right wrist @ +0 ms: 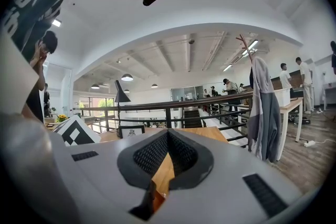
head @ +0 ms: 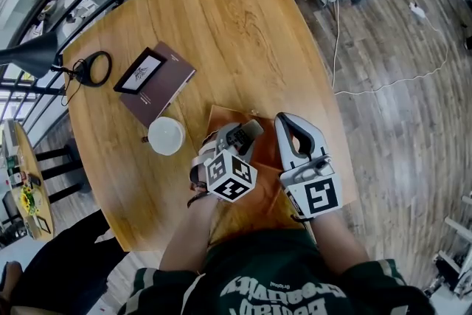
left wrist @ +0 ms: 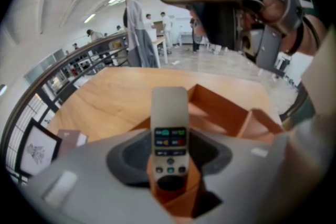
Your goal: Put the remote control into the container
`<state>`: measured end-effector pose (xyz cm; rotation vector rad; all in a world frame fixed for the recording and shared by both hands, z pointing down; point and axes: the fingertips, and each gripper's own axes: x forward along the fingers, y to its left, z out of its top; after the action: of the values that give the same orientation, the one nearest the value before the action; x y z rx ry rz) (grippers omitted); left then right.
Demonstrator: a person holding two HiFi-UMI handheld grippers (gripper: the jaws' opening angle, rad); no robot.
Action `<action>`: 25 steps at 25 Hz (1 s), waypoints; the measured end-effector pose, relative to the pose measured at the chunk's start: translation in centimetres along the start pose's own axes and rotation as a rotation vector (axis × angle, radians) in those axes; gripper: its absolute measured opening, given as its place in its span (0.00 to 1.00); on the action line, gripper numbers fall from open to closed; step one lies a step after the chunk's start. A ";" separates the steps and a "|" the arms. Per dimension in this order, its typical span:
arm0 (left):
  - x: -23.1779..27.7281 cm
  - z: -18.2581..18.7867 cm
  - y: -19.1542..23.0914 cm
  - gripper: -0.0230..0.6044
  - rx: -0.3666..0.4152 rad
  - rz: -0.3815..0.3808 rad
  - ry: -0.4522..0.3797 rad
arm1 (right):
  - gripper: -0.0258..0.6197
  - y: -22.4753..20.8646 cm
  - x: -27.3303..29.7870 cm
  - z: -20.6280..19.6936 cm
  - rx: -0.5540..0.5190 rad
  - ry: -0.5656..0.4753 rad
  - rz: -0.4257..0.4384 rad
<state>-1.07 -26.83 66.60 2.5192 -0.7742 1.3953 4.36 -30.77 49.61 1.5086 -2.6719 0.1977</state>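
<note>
Remote control [left wrist: 169,128]: clamped in your left gripper [left wrist: 169,159] over the container [left wrist: 223,108], release pending; right gripper [right wrist: 167,136] closed, empty.

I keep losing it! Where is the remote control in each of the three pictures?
Head view: the remote control is low in the middle, held in the left tongs, above the orange container.
Left gripper view: in the centre, standing between the tongs.
Right gripper view: not in it.
Shared landmark: the framed picture on the table shows in all three views.
</note>
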 end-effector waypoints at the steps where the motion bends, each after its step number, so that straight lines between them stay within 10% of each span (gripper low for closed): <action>1: 0.2 0.0 -0.1 0.36 0.006 -0.011 0.004 | 0.07 -0.1 -0.1 0.0 -0.002 -0.001 -0.003; 13: 2.4 -0.1 -2.5 0.36 0.136 -0.096 0.049 | 0.07 -1.0 -0.6 0.1 0.009 -0.006 -0.024; 25: 3.7 -2.1 -3.6 0.36 0.087 -0.181 0.132 | 0.07 -1.8 -0.7 -0.1 0.030 -0.002 -0.037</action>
<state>0.79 -24.26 71.18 2.4579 -0.4584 1.5428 6.28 -31.05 49.75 1.5665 -2.6520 0.2345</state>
